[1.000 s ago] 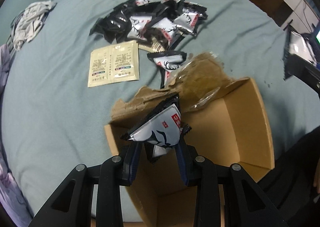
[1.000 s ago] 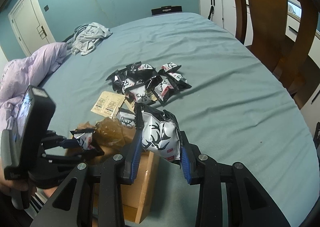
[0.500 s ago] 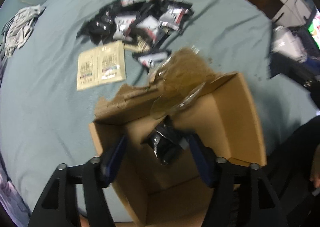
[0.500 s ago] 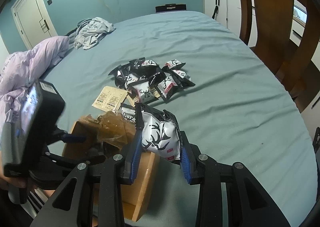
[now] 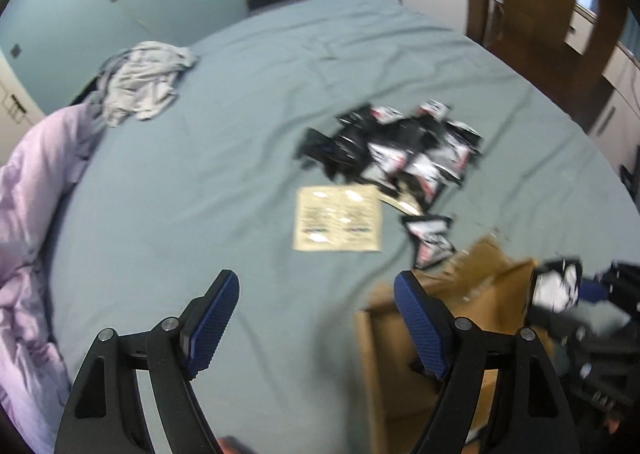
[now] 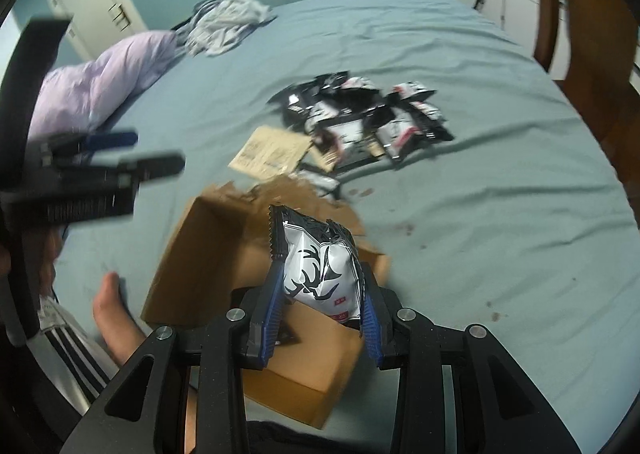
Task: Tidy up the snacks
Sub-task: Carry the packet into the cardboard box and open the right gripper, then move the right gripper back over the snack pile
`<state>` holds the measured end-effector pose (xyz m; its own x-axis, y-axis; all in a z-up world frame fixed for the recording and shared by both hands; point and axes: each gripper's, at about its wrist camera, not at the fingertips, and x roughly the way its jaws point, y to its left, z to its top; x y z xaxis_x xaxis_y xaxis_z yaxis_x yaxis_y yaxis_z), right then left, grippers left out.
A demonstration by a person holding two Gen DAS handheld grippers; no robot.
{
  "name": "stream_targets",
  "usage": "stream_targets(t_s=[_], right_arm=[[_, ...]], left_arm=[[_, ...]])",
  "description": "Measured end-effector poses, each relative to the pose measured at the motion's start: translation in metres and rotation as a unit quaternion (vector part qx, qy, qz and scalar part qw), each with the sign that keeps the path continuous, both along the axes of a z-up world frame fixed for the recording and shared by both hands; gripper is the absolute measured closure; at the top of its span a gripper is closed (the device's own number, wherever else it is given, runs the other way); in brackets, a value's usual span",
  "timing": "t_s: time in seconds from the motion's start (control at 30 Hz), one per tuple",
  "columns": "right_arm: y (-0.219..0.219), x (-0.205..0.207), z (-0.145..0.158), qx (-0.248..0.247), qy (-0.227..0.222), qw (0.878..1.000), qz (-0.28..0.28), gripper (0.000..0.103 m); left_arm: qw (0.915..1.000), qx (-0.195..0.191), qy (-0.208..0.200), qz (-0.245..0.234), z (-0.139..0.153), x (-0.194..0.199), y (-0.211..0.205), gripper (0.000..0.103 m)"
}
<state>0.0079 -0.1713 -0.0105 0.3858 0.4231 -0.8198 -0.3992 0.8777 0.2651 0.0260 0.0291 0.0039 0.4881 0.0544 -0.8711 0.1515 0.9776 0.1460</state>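
**A:** How far had you got when this was taken?

**B:** Partway, by my reading. Your right gripper (image 6: pixel 320 306) was clamped on a black-and-white snack packet with an antler print (image 6: pixel 320 266), and you held it low in the centre of the right wrist view, right over the open cardboard box (image 6: pixel 208 246). That packet had not yet gone in.

**A:** And my left?

**B:** Your left gripper (image 5: pixel 316 330) had its jaws wide with nothing between them; they had just been opening. It sat at the bottom of its own frame, above bare teal bedsheet (image 5: pixel 200 194), with the box at the lower right beside it. In the right wrist view it showed blurred at the left edge, clear of the box.

**A:** Was anything in the box already?

**B:** I could not tell. A dark shape showed inside near your right jaws, too hidden to name.

**A:** What was left?

**B:** Most of it. The pile of packets (image 6: pixel 360 122) lay in the upper centre, well apart from the box. One loose packet (image 5: pixel 430 238) rested just beyond the box's torn flap. A beige twin sachet (image 5: pixel 338 224) lay flat between pile and box. You had that whole heap to clear, so I judged you nearer the start than the finish.
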Motion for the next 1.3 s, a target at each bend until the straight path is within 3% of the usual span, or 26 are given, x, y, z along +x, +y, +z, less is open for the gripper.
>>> stream_targets(t_s=[0.27,0.5,0.7,0.83,1.17,1.3], right_arm=[[0.027,0.029,-0.033,0.008,0.071,0.997,0.016,0.069],[0.036,0.041,-0.039,0.005,0.066,0.998,0.018,0.068],[0.033,0.034,-0.042,0.047,0.076,0.996,0.015,0.067],[0.020,0.029,-0.037,0.064,0.078,0.995,-0.006,0.045],[-0.011,0.014,0.002,0.028,0.052,0.998,-0.036,0.042],[-0.046,0.009,0.024,0.025,-0.002,0.997,-0.077,0.041]], left_arm=[[0.9987,-0.032,0.000,0.039,0.005,0.008,0.023,0.022],[0.9994,-0.017,0.004,0.031,0.000,0.008,0.016,0.022],[0.9993,-0.021,-0.013,0.029,0.004,0.006,0.014,0.022],[0.9989,-0.024,-0.022,0.034,0.008,0.004,0.018,0.022],[0.9993,-0.036,-0.007,0.011,0.004,-0.003,0.010,0.021],[0.9993,-0.036,0.000,-0.009,0.002,-0.005,-0.001,0.020]])
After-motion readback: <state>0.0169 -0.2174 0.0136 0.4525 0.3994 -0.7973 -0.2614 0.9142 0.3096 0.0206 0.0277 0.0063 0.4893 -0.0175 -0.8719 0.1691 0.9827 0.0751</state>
